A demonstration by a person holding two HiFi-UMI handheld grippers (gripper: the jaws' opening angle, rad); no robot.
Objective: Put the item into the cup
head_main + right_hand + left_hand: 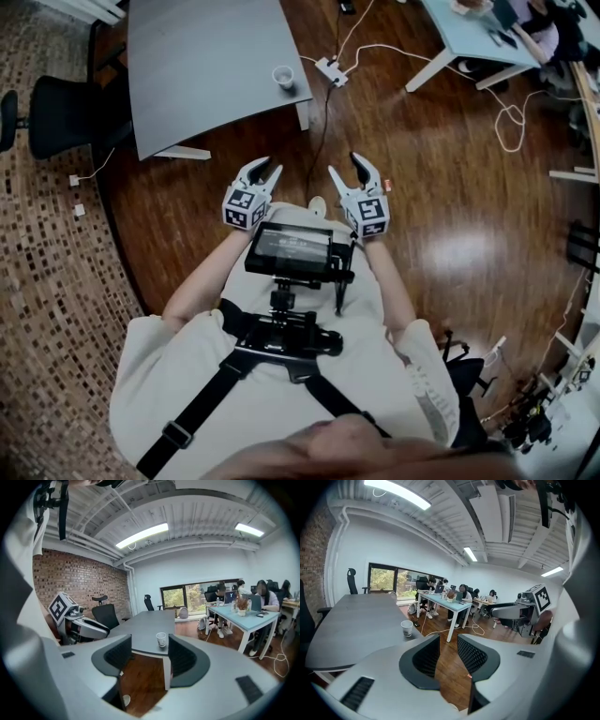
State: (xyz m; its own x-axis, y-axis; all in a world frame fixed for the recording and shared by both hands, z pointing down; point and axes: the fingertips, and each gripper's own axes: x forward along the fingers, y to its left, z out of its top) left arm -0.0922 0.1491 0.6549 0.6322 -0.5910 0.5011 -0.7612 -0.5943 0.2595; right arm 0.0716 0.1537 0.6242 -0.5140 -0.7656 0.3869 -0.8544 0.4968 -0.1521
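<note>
A white paper cup stands near the front right corner of the grey table, well ahead of me. It also shows in the left gripper view and between the fingers of the right gripper view. My left gripper and right gripper hover side by side over the wooden floor at chest height. Both are open and hold nothing. A small red thing lies on the floor just right of the right gripper; I cannot tell what it is.
A black office chair stands left of the table. A power strip with cables lies on the floor past the table corner. People sit at a light blue desk at the far right. A screen rig hangs on my chest.
</note>
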